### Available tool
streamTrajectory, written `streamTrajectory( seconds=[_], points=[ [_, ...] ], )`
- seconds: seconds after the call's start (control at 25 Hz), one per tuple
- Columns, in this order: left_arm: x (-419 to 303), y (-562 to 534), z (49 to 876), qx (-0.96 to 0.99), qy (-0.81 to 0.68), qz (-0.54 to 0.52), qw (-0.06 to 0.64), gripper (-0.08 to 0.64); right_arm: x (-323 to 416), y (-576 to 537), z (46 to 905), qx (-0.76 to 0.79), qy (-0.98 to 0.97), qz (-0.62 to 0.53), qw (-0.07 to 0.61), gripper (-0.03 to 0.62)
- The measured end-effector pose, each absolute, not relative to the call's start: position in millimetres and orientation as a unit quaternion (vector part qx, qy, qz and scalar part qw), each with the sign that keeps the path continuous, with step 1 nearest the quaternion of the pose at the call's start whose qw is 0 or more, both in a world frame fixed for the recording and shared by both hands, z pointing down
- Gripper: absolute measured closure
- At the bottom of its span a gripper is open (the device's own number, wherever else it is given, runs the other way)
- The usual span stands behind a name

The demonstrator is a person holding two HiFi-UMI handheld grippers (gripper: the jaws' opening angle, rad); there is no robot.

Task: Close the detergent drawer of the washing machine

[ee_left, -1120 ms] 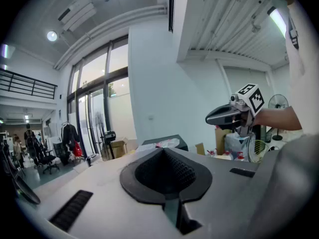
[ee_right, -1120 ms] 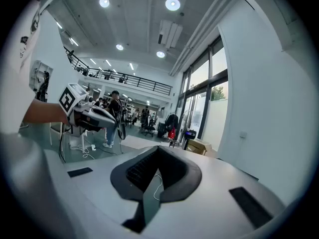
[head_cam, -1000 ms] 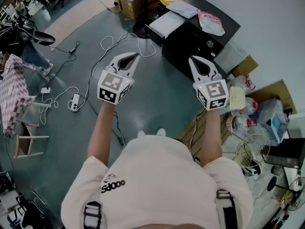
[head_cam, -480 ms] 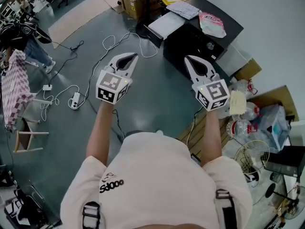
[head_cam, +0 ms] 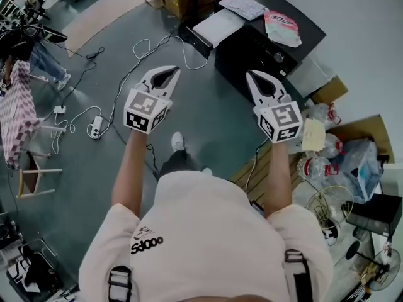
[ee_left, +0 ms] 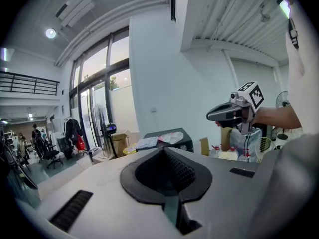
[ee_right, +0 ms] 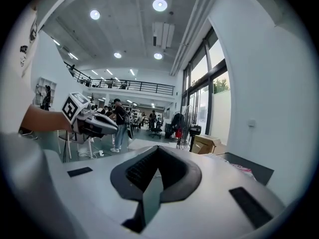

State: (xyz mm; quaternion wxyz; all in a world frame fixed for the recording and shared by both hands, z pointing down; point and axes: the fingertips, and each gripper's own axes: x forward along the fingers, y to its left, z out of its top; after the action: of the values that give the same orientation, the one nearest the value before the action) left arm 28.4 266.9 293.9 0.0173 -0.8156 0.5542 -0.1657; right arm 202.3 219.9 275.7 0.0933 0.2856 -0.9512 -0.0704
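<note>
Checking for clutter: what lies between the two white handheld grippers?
Head view: bare grey floor, then a corner of the black cabinet beside the right gripper.

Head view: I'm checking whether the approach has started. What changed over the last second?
The person took a step: a white shoe now shows ahead of the body, toward the washing machine. The left gripper and right gripper stayed held out in front, fingers shut and empty, touching nothing.
</note>
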Motion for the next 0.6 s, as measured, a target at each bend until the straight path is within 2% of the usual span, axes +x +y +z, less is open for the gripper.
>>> streamTrajectory(
  seconds=[0.28, 0.6],
  points=[
    [-2.8, 205.9, 310.1, -0.824, 0.543, -0.160, 0.011, 0.541, 176.8, 164.3, 287.0, 0.303, -0.948, -0.049, 0.090, 0.595],
    [-82.6, 97.4, 317.4, -0.834, 0.528, -0.160, 0.010, 0.541, 106.2, 71.2, 291.3, 0.322, -0.939, -0.045, 0.109, 0.595]
  ],
)
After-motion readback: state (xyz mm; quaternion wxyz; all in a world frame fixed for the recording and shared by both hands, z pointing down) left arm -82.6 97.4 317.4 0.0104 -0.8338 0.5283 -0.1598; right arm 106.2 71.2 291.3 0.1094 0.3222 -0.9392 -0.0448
